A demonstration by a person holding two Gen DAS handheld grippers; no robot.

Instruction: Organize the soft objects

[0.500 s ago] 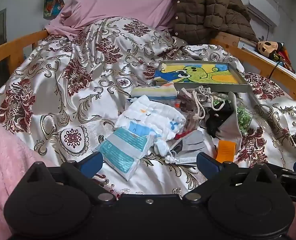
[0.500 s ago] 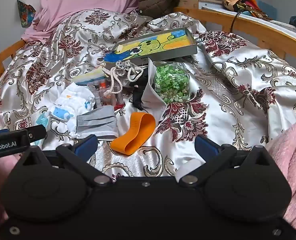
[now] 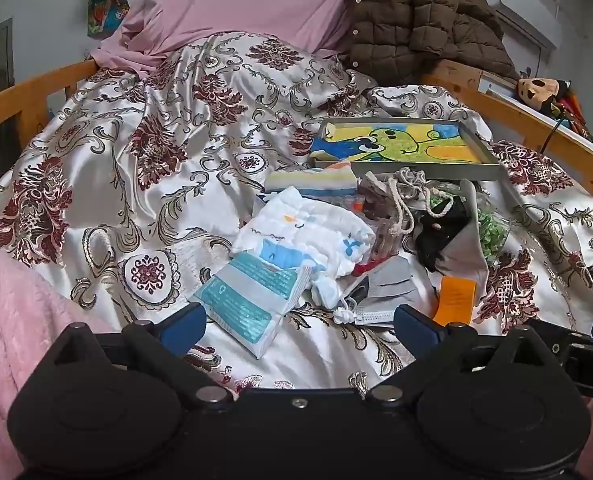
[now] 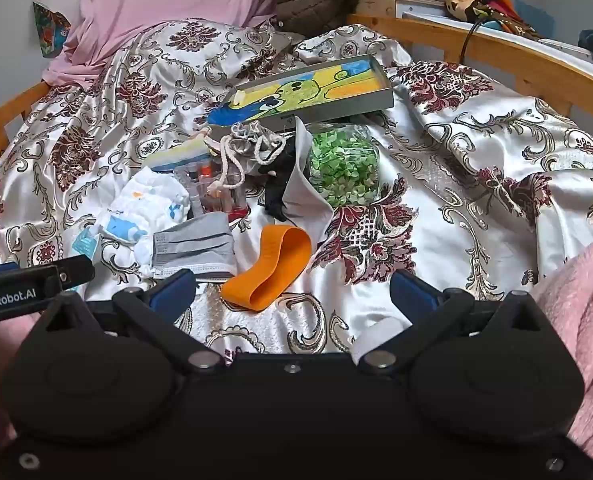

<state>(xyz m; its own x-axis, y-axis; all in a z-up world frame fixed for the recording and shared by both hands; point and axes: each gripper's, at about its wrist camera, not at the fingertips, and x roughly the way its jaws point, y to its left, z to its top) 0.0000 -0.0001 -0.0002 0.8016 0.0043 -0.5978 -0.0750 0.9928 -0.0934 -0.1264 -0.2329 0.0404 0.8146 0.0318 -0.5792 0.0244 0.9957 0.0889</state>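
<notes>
Both tongs, left tongs [image 3: 298,322] and right tongs [image 4: 292,292], spread wide, gripping nothing. Heaped mid-bed [image 3: 144,184]: one tray [image 3: 481,151], one orange band [image 4: 268,268], one grey mask [image 4: 194,250], one tissue pack [image 3: 252,300].

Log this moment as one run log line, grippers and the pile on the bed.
left gripper: open, empty | right gripper: open, empty | orange band, grey face mask: untouched on bedspread
</notes>
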